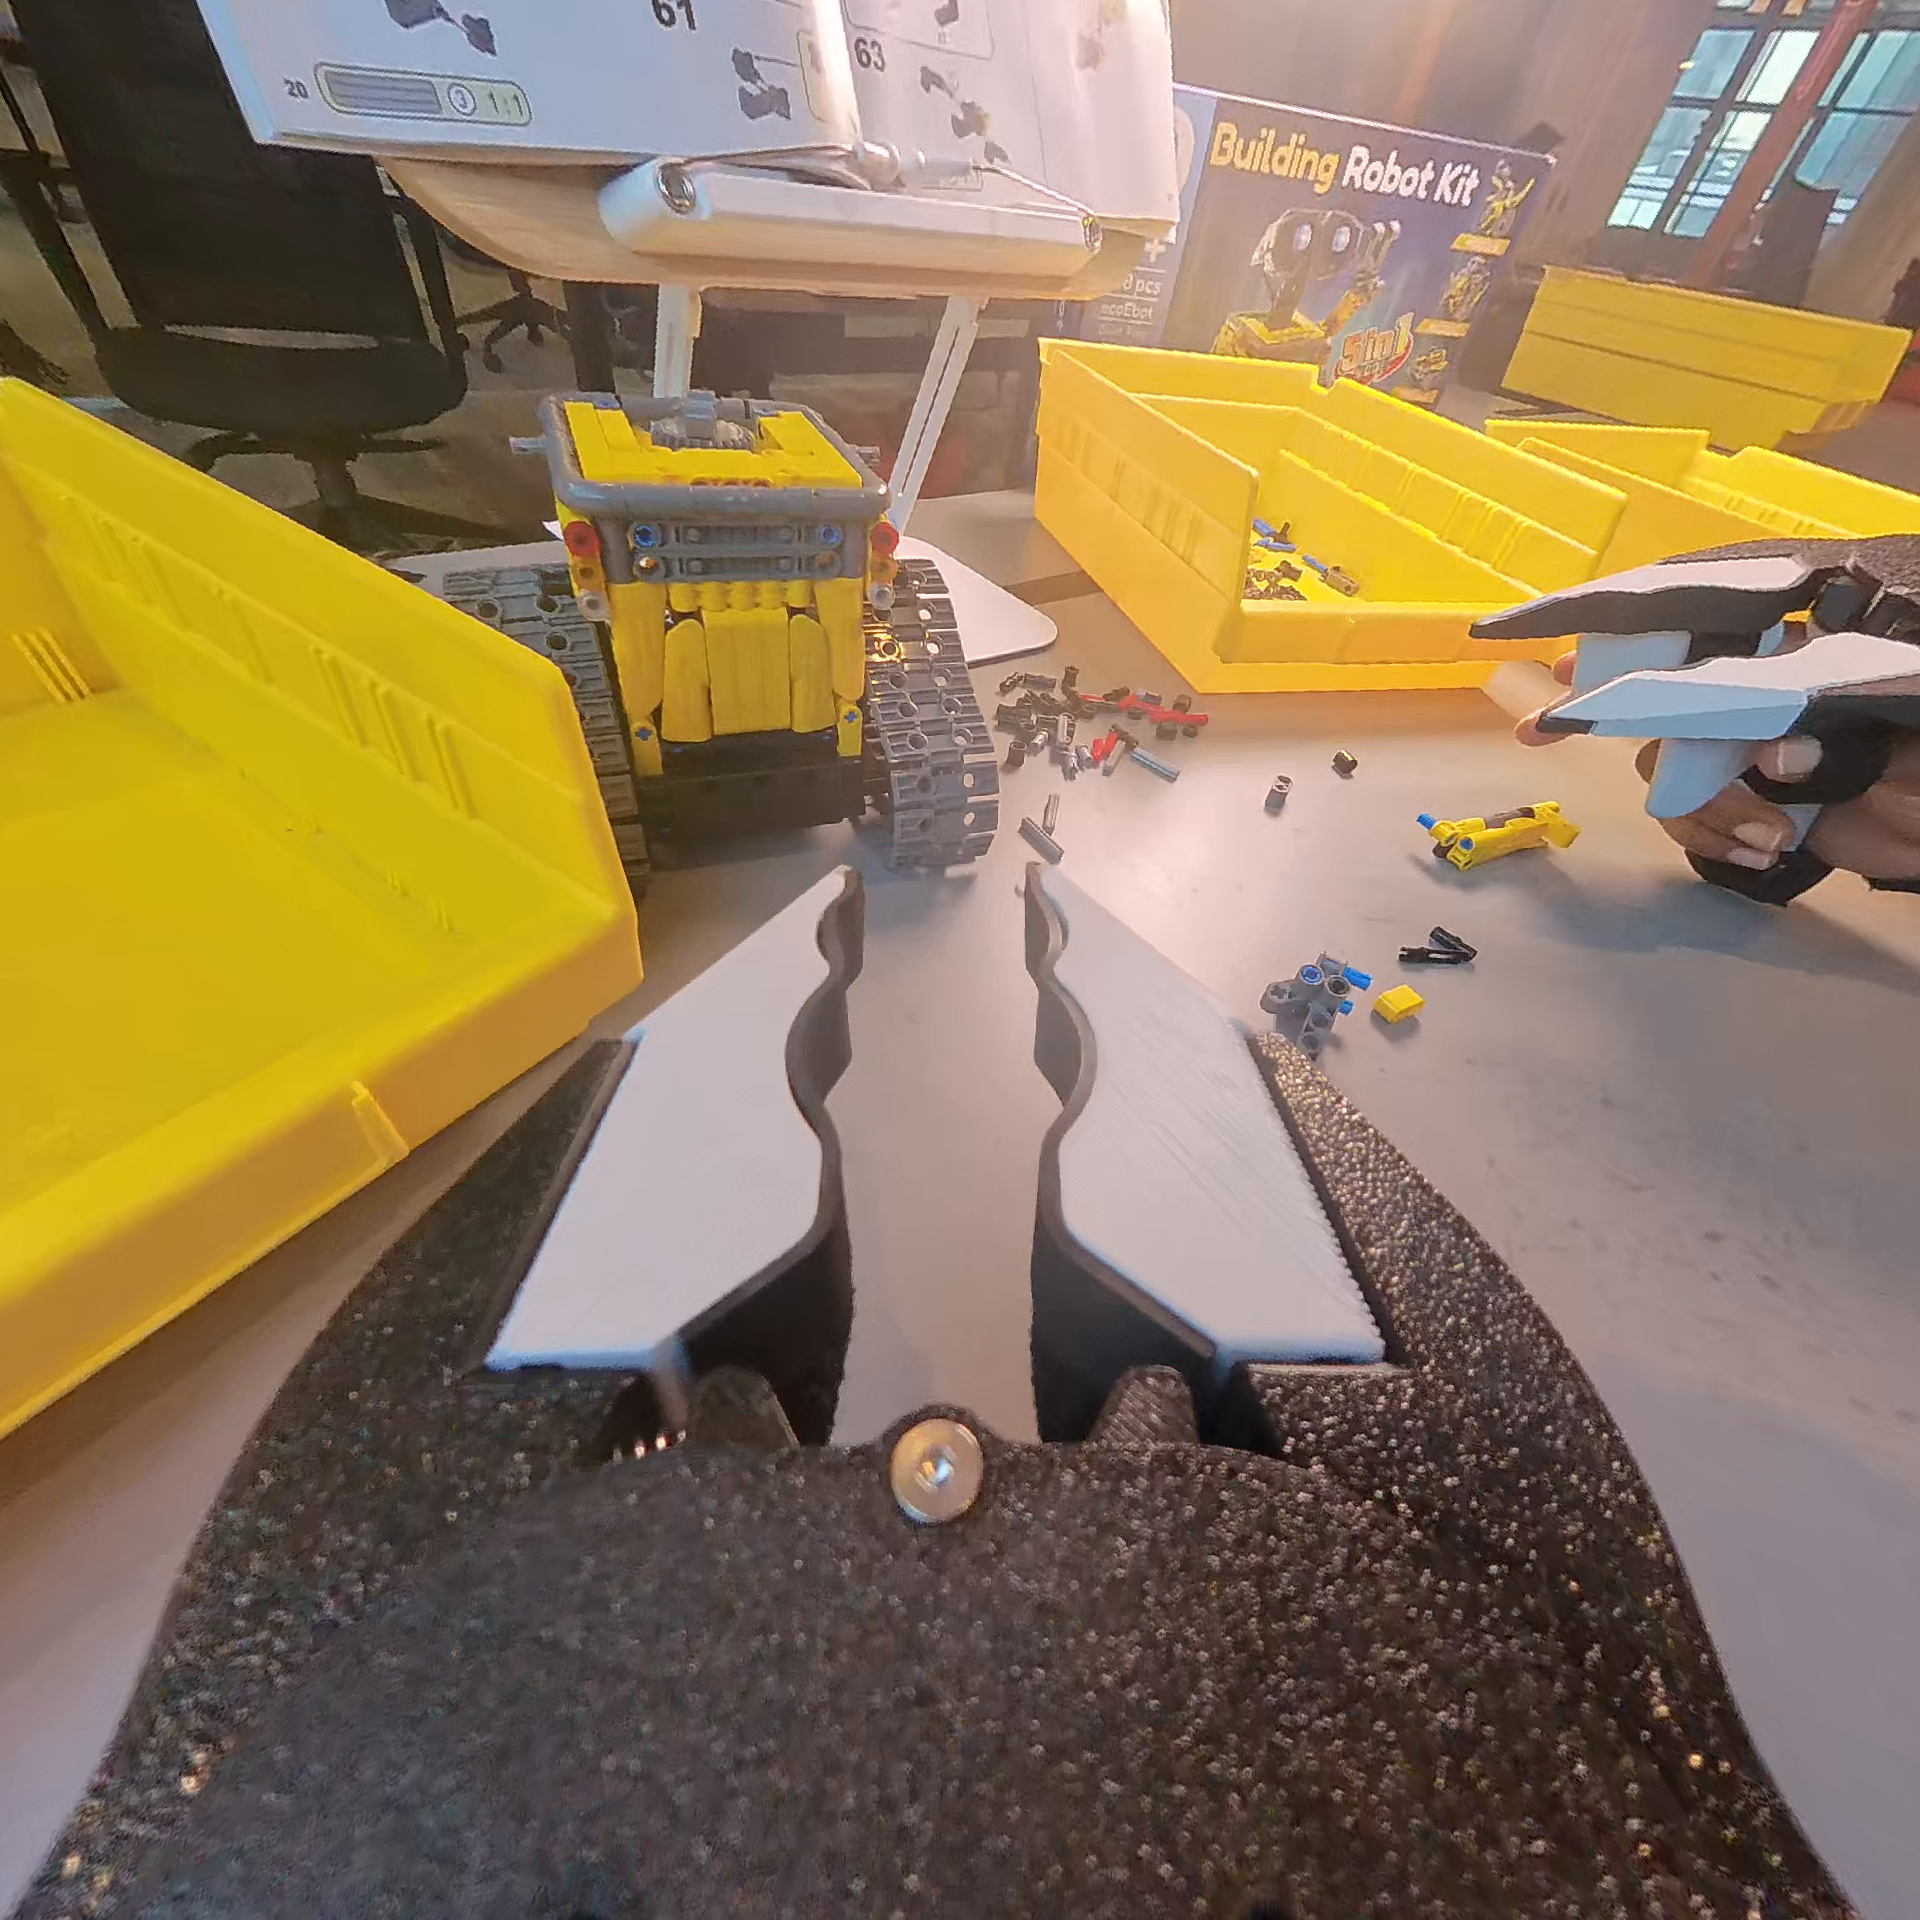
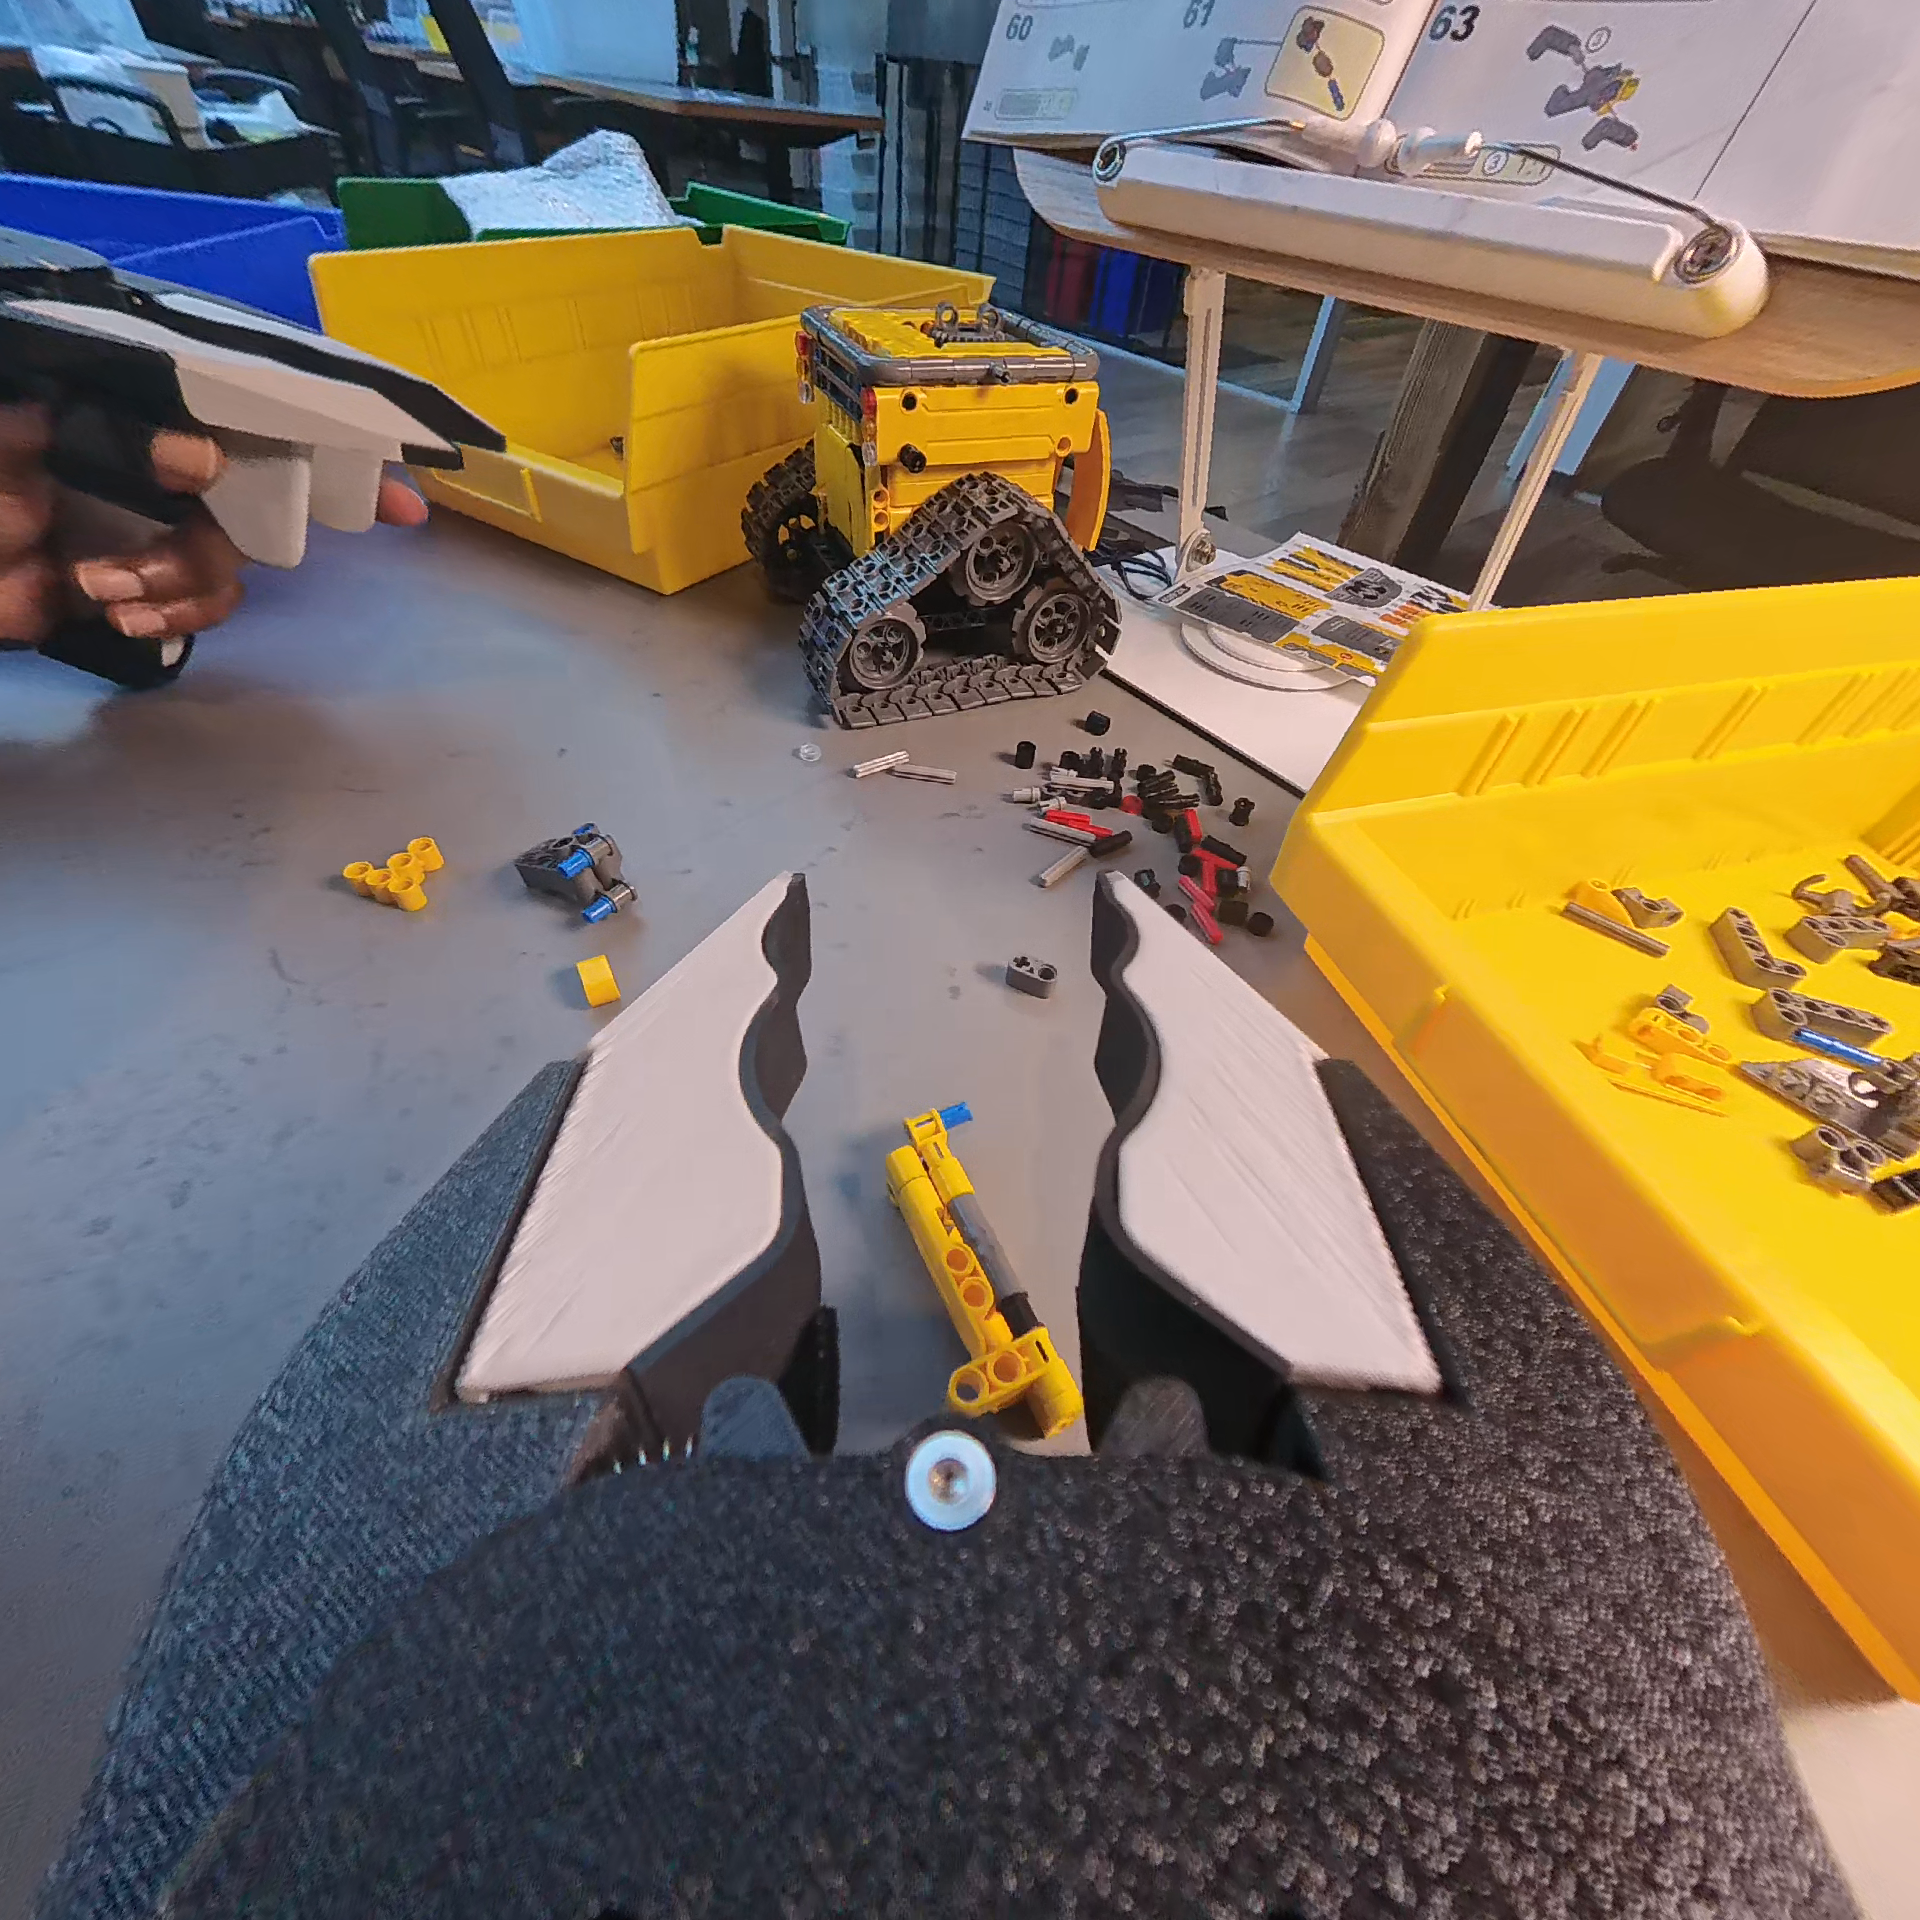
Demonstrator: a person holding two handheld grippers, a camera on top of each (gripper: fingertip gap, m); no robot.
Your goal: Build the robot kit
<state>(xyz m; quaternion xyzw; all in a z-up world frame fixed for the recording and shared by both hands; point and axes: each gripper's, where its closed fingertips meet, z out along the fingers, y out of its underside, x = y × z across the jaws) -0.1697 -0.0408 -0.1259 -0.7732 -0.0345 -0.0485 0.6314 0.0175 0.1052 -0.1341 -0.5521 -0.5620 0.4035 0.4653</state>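
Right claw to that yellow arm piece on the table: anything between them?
Nothing visible. The right claw is open and the yellow arm piece lies flat on the table in the gap between its fingers, touching neither. The loose pins lie beyond the fingertips.

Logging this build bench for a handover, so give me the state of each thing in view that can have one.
left gripper: open, empty, above the table.
right gripper: open, empty, over the yellow arm piece.
yellow arm piece: lying flat on the table, ungripped.
tracked robot model: upright on its tracks, partly built.
left yellow bin: looks empty.
right yellow bin: holds loose parts.
instruction booklet: open on its stand.
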